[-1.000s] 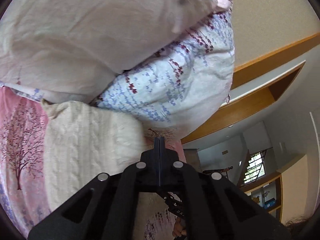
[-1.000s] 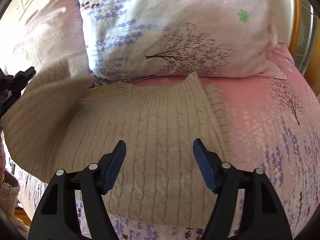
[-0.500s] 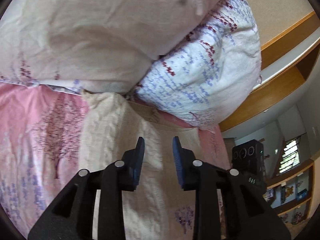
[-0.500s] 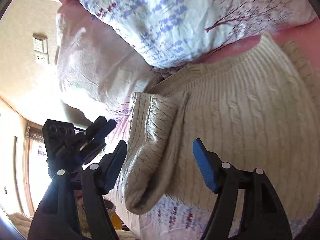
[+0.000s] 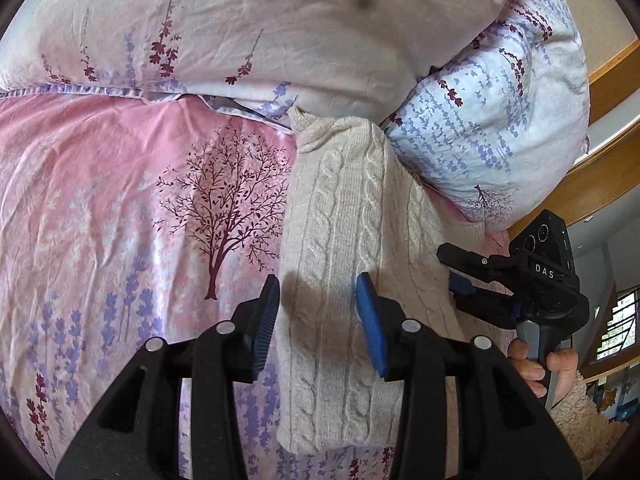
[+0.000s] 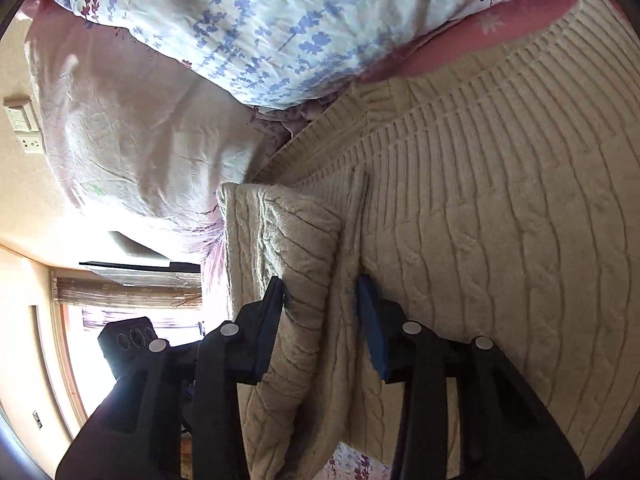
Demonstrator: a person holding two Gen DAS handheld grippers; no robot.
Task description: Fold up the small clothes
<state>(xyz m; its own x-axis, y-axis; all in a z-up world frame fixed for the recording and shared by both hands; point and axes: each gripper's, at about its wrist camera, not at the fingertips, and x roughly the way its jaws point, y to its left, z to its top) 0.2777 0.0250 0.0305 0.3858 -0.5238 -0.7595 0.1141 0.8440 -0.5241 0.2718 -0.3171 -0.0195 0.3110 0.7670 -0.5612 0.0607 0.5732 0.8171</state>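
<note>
Cream cable-knit sweater [image 5: 352, 240] lies on a pink bedspread [image 5: 120, 184] printed with dark trees and lavender sprigs, its far end tucked against two pillows: a pale pink one [image 5: 256, 28] at the far left and a white one with blue flower print [image 5: 500, 128] at the far right. In the left wrist view the sweater shows as a long folded strip running from the pillows toward the camera, its near end rounded over the bedspread.

The left gripper [image 5: 316, 320] hangs above that strip with its blue-padded jaws opening; the knit lies under the gap, and the pads are clear of it, with a shadow cast on the fabric below.

To the right in the same view, the right gripper [image 5: 460, 280] reaches in over the sweater's right edge, a hand [image 5: 536, 368] wrapped round its grey handle.

From the right wrist view, the sweater's ribbed body [image 6: 500, 200] spreads to the right while a folded sleeve [image 6: 296, 264] lies on its left side. The right gripper [image 6: 320, 320] has its jaws closing with the sleeve fold between them; the left pad touches the knit, but whether the fold is firmly pinched I cannot tell. A wall socket [image 6: 30, 144] shows at the far left.
</note>
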